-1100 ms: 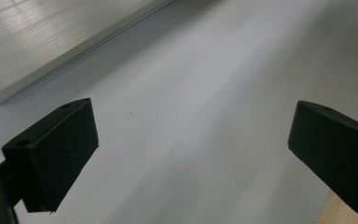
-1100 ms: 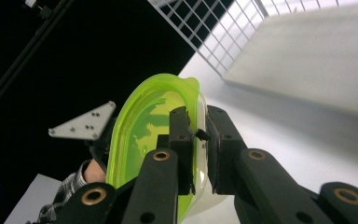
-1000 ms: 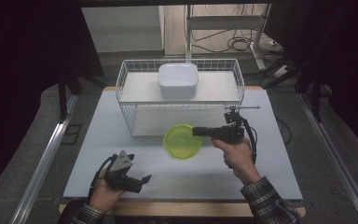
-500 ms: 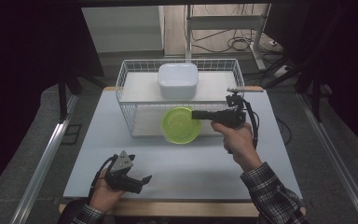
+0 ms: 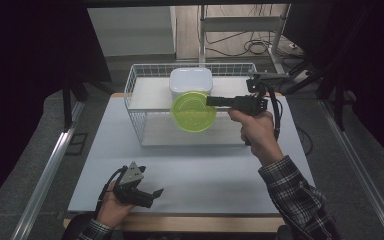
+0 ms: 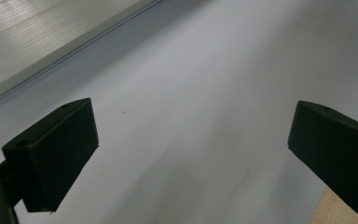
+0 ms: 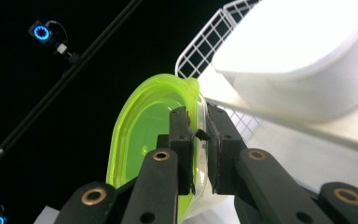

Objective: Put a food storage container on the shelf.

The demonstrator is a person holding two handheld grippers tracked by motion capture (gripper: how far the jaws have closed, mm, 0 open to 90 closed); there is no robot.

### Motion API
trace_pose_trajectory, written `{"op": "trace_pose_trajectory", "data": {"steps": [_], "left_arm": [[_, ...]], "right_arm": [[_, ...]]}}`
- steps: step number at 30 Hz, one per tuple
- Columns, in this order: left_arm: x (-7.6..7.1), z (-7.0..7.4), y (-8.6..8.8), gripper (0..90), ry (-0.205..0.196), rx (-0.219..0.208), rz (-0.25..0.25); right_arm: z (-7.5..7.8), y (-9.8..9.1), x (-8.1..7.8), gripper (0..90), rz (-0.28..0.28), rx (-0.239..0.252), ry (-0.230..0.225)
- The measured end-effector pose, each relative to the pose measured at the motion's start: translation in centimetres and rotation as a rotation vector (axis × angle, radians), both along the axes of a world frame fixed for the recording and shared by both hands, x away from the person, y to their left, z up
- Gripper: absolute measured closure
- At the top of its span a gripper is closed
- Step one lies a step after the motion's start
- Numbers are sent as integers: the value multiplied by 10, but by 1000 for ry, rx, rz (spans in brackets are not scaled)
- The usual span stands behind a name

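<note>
My right gripper (image 5: 211, 101) is shut on the rim of a round lime-green container (image 5: 194, 111), which hangs in the air, tilted on edge, over the front part of the white wire basket (image 5: 140, 120). In the right gripper view the black jaws pinch the green container's edge (image 7: 140, 135), with a white square tub (image 7: 303, 60) just beyond it. That white tub (image 5: 190, 80) sits upside down at the back of the basket. My left gripper (image 5: 152, 194) rests low near the table's front left, jaws wide open with nothing between them (image 6: 191, 154).
The white table top (image 5: 205, 170) spreads in front of the basket, with a wooden front edge (image 5: 180, 222). A metal rail (image 5: 50, 165) runs along the left side. A shelf frame and cables (image 5: 250, 45) stand behind the table.
My right gripper has lifted the green container off the table and carried it up and back over the basket, tipping it on edge. The left gripper has stayed put.
</note>
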State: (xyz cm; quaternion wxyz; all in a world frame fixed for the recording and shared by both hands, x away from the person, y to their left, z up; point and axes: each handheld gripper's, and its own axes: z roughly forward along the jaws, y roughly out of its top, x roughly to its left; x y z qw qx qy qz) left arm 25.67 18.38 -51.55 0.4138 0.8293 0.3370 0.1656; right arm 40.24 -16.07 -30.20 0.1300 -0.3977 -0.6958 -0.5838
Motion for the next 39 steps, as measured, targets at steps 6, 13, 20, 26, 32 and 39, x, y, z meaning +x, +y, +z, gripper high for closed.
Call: {"op": "trace_pose_trajectory", "data": {"steps": [6, 13, 20, 26, 32, 39], "left_arm": [[0, 0, 0, 13, 5, -2, -1], [0, 0, 0, 13, 6, -8, -1], [0, -1, 0, 14, 11, -4, -7], [0, -1, 0, 14, 12, -4, -9], [0, -1, 0, 15, 14, -4, -12], [0, -2, -1, 16, 17, 0, -18]], "right_arm": [[17, 3, 11, 820, -37, 15, -3], [35, 8, 28, 820, -105, 12, -16], [45, 16, 45, 820, -176, -4, -23], [50, 22, 58, 819, -239, 5, -13], [50, 28, 66, 819, -292, -6, 2], [43, 32, 76, 818, -361, -12, 35]]}}
